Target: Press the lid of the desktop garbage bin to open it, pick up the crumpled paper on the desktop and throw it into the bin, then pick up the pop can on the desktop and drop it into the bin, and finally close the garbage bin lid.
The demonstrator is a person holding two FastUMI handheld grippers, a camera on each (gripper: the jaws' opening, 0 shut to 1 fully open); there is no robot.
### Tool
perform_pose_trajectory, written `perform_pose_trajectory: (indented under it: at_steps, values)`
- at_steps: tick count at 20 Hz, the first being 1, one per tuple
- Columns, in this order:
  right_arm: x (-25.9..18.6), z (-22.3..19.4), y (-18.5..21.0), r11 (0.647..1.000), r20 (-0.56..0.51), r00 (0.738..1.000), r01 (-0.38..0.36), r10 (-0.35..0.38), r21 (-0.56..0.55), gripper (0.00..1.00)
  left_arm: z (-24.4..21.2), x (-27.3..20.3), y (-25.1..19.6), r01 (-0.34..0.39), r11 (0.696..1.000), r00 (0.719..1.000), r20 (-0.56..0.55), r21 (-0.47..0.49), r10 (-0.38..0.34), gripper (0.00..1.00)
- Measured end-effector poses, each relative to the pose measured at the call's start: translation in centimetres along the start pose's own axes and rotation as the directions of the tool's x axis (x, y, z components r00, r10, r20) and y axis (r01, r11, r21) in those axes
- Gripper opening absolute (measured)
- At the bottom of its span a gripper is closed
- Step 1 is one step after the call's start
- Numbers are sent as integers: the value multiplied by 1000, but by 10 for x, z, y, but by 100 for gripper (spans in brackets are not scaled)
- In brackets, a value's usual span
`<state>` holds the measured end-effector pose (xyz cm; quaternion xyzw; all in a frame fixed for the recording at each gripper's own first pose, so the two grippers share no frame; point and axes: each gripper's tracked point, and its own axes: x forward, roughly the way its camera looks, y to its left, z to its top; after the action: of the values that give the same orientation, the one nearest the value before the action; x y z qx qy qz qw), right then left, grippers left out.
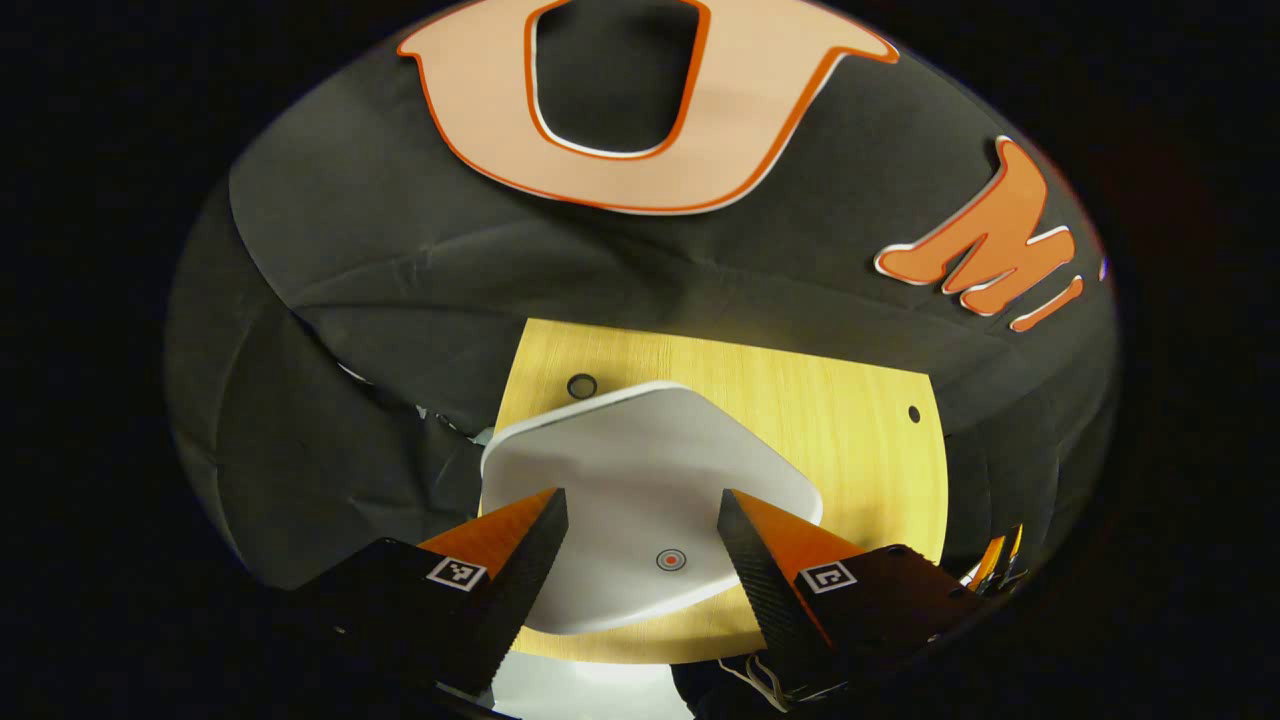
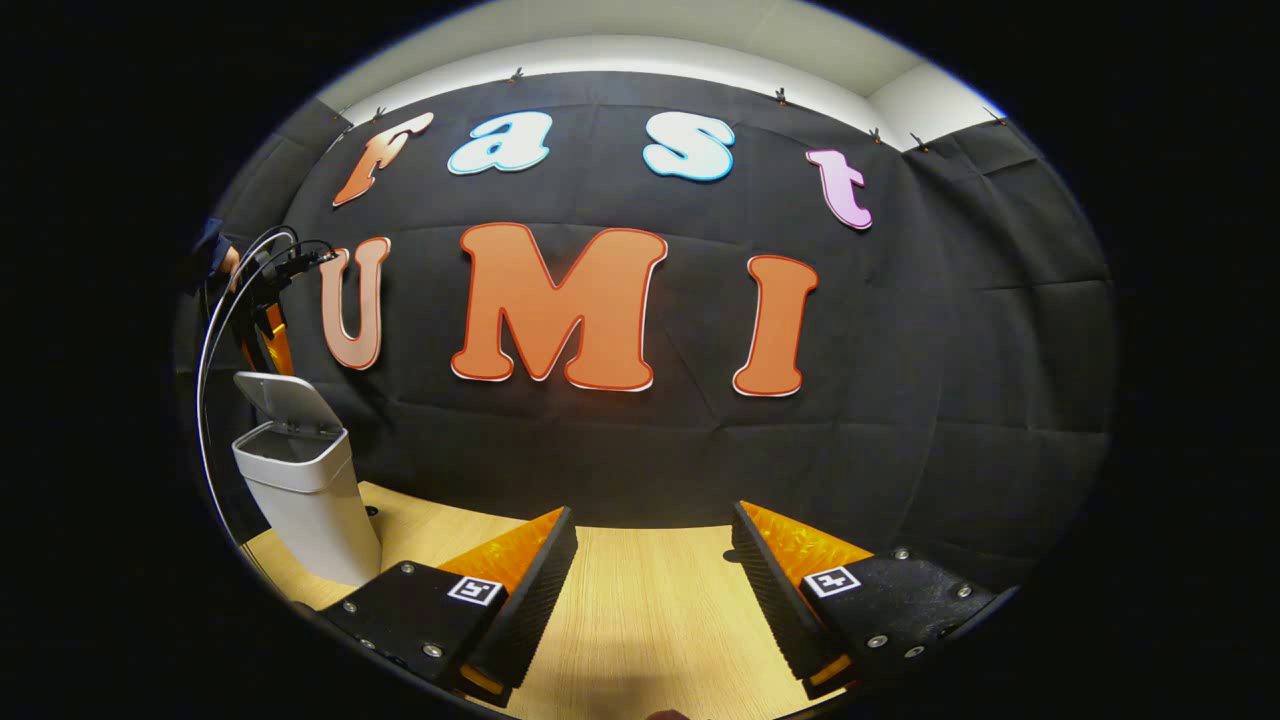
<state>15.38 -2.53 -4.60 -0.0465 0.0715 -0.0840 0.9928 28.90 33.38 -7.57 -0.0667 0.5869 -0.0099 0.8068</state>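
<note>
In the left gripper view, the left gripper (image 1: 640, 520) hangs above the garbage bin's white lid (image 1: 640, 480), looking down on it, with its jaws spread wide and nothing between them. The lid has a small round mark (image 1: 671, 560) near its close edge, and that mark sits in the gap between the two fingers. Whether the fingers actually touch the lid is hard to tell from this angle — they may be just above it. Beyond the lid lies the wooden surface (image 1: 850, 440), pale yellow, with a small dark ring (image 1: 581, 386) just past the lid's far edge and a dark dot (image 1: 914, 413) off to the right.

In the right gripper view, the right gripper (image 2: 655, 570) is held low over the same wooden surface (image 2: 640, 620), well apart from the bin, its jaws also wide open and empty. The garbage bin (image 2: 305, 500) stands upright at the far left of that view on the surface — a white, tapered box with its lid (image 2: 290, 400) tilted up and the mouth showing. Just above and behind the bin the other gripper (image 2: 265, 340) shows with trailing cables (image 2: 215, 340), close over the raised lid.
</note>
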Motion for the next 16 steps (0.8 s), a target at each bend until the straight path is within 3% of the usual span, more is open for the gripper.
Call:
perform_pose_trajectory:
  at_steps: [10,16]
  values:
    - [-10,-8,-12,1000,-6,1000,5,-5,2,94,-63,31,-12,-11,1000,991,-130,29,15,98]
    - [-12,-10,-15,1000,-9,1000,6,-6,1,93,-88,53,-14,-58,990,977,-197,125,82,99]
